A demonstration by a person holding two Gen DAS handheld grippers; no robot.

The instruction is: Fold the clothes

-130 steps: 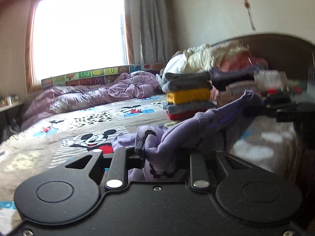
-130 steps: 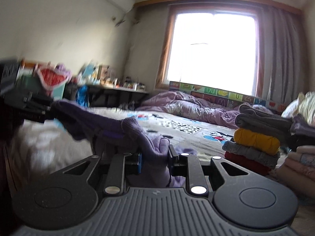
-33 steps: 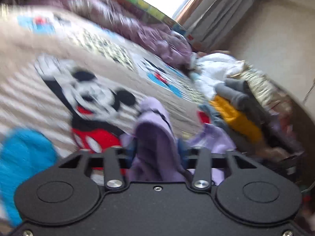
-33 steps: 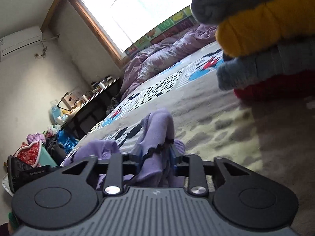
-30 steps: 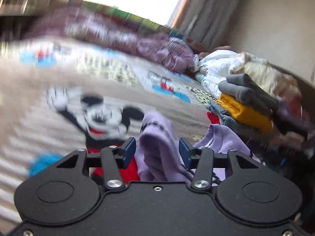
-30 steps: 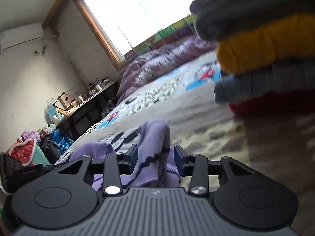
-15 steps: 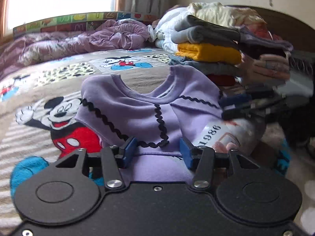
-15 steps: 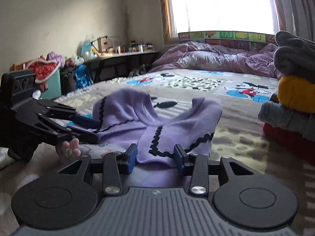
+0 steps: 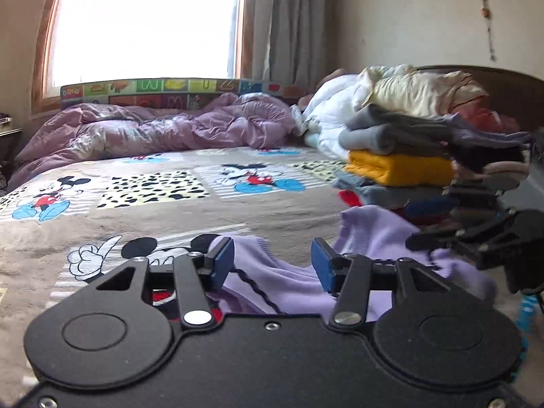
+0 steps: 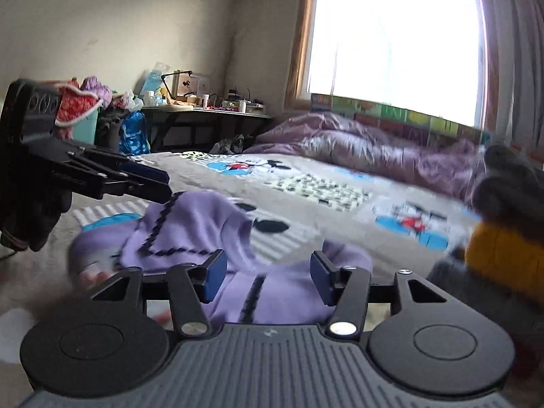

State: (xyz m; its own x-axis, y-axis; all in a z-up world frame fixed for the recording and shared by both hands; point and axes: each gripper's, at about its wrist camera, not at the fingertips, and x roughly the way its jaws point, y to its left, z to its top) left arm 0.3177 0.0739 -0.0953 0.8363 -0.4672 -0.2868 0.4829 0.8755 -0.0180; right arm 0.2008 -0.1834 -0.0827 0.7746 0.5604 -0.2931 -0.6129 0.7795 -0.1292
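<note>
Purple sweater (image 9: 282, 285) lies (unheld) under left hand-held gripper (image 9: 273, 265).

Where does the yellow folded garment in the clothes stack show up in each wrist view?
Left wrist view: the yellow folded garment sits right of centre, mid-height, under grey folded pieces in the stack.
Right wrist view: it is at the far right edge, blurred, below a grey piece.
Shared landmark: the purple sweater lying on the bed just ahead of each gripper.
</note>
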